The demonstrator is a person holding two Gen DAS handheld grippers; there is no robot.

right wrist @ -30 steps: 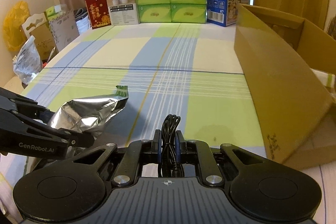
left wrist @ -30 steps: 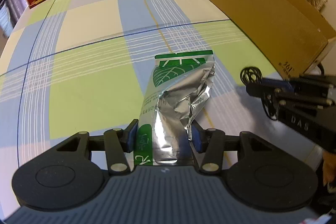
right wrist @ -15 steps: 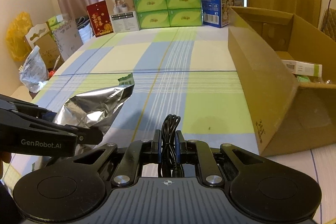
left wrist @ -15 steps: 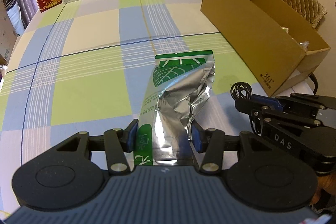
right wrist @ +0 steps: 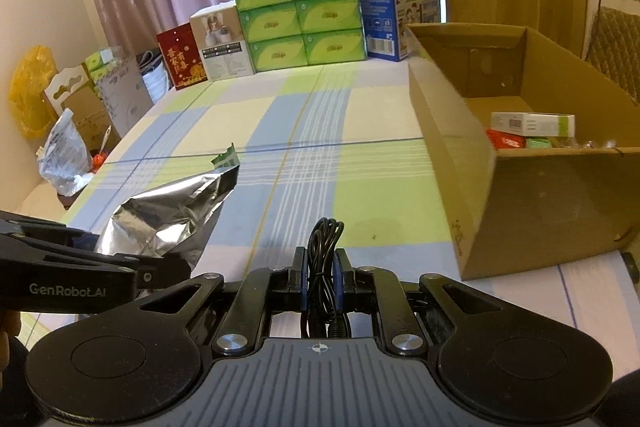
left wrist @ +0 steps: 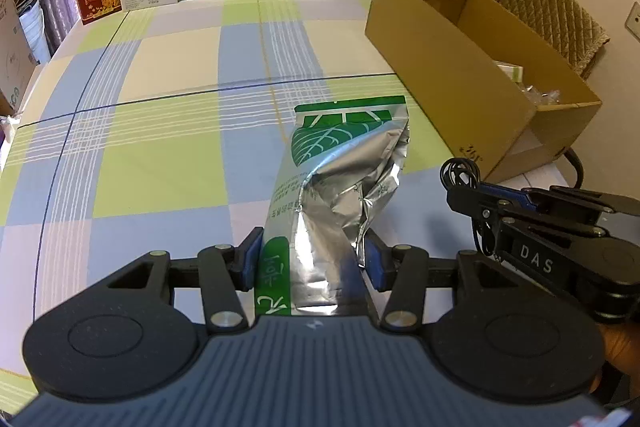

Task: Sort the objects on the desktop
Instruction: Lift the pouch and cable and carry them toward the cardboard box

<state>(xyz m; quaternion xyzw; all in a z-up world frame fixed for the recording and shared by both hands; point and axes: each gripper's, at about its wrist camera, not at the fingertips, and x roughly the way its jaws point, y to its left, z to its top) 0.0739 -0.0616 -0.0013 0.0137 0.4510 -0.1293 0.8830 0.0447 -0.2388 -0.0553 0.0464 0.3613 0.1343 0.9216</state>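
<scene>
A person holds a two-finger claw in each hand above a counter [left wrist: 160, 163] covered in a blue, green and cream checked cloth.

The left claw [left wrist: 312, 257] pinches the bottom end of a crumpled silver foil pouch with green leaf printing [left wrist: 340, 167]. The pouch juts forward from the claw, off the cloth. It looks thin, nearly empty and very light. Foil like this is slick and creases easily, so a grip across the flat sealed edge, as here, seems safer than one on the puffed middle, which would collapse.

The right claw [right wrist: 321, 277] is pressed together on a small bundle of coiled black cable [right wrist: 323, 255], its loops sticking up between the blue pads. The cable is soft and springy, and likely to unwind if held by one strand. Gripping the whole bundle across its middle keeps it together.

To the right stands an open brown cardboard box [right wrist: 452, 163], resting on the counter edge. Inside lie a white and green carton [right wrist: 532, 123] and a red packet [right wrist: 506, 139]. Both claws are near the box's front corner, so it is probably where both items belong.

Green tissue boxes [right wrist: 300, 15] are stacked at the far end.
</scene>
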